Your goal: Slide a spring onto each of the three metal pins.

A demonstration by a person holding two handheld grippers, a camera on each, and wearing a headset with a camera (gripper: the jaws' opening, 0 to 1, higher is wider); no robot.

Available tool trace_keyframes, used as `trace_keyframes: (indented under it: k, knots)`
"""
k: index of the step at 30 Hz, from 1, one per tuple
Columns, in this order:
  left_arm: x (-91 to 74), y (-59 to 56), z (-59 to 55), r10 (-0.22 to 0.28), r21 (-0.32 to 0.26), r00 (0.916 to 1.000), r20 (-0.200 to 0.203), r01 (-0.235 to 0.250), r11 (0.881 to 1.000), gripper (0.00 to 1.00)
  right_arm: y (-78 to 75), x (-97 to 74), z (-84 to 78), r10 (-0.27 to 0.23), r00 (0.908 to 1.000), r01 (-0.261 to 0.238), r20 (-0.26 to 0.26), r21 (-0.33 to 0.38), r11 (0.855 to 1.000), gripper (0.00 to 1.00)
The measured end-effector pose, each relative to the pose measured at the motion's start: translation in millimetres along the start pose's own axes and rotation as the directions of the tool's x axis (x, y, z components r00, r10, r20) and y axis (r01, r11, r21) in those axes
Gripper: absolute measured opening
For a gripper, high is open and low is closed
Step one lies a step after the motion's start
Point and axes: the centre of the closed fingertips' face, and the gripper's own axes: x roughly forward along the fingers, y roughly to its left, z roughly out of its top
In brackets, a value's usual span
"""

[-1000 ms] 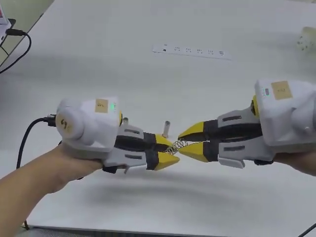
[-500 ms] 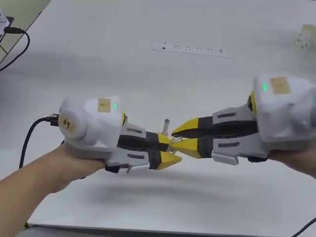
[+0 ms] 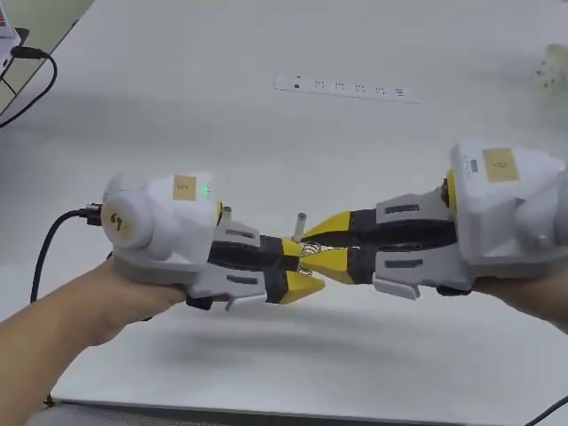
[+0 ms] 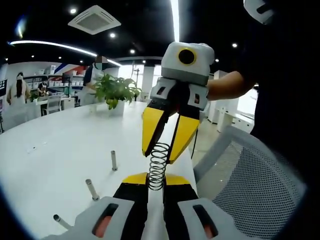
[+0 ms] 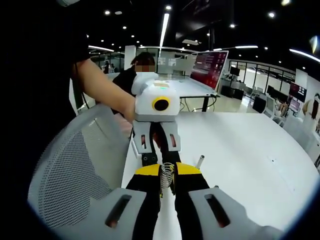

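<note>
Holding the spring (image 4: 158,169) in the air between your two grippers, you have its long axis running along the line from one set of fingers to the other, above the near part of the worktop (image 3: 266,133). Your left gripper (image 4: 155,180) has its fingers closed on one end. Your right gripper (image 5: 167,171) meets it head-on, fingers a narrow way apart around the other end; whether they press on the coils cannot be told. The nearest metal pin (image 3: 300,224) stands upright just beyond the tips, so the spring lies crosswise to it and probably needs turning upright above it. A second pin (image 3: 225,213) peeps from behind the left gripper. In the head view the yellow fingers hide most of the spring.
</note>
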Motion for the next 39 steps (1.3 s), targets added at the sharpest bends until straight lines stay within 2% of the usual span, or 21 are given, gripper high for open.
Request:
trace_keyframes:
  k: [4, 7, 21, 26, 31, 39]
  knots:
    - [0.8, -1.0, 0.1, 0.0, 0.003, 1.0, 0.001, 0.0, 1.0, 0.02, -0.3, -0.1, -0.3, -0.005, 1.0, 0.005, 0.005, -0.009, 1.0, 0.07]
    - [0.3, -0.3, 2.9, 0.005, 0.002, 0.9999, 0.011, -0.005, 1.0, 0.02, -1.2, -1.1, 2.1, -0.014, 0.9995, 0.014, 0.029, -0.01, 1.0, 0.07]
    - [0.3, -0.6, 4.8, 0.007, -0.001, 0.9998, 0.016, -0.007, 1.0, 0.02, -2.2, -2.3, 5.1, -0.045, 0.9917, 0.04, 0.12, 0.047, 0.998, 0.07]
    - [1.0, -1.4, 4.0, 0.005, -0.003, 0.9999, 0.015, -0.005, 1.0, 0.02, -1.3, -2.8, 5.2, -0.048, 0.9915, 0.044, 0.121, 0.039, 0.998, 0.06]
    - [0.0, 1.1, 9.4, 0.017, -0.011, 0.9992, 0.035, -0.017, 1.0, 0.03, -5.2, -6.3, 9.6, -0.055, 0.9905, 0.051, 0.126, 0.041, 0.998, 0.06]
    - [0.2, 3.6, 12.6, 0.029, -0.01, 0.9989, 0.038, -0.029, 1.0, 0.03, -6.0, -6.4, 13.3, -0.049, 0.9931, 0.047, 0.106, 0.017, 0.999, 0.06]
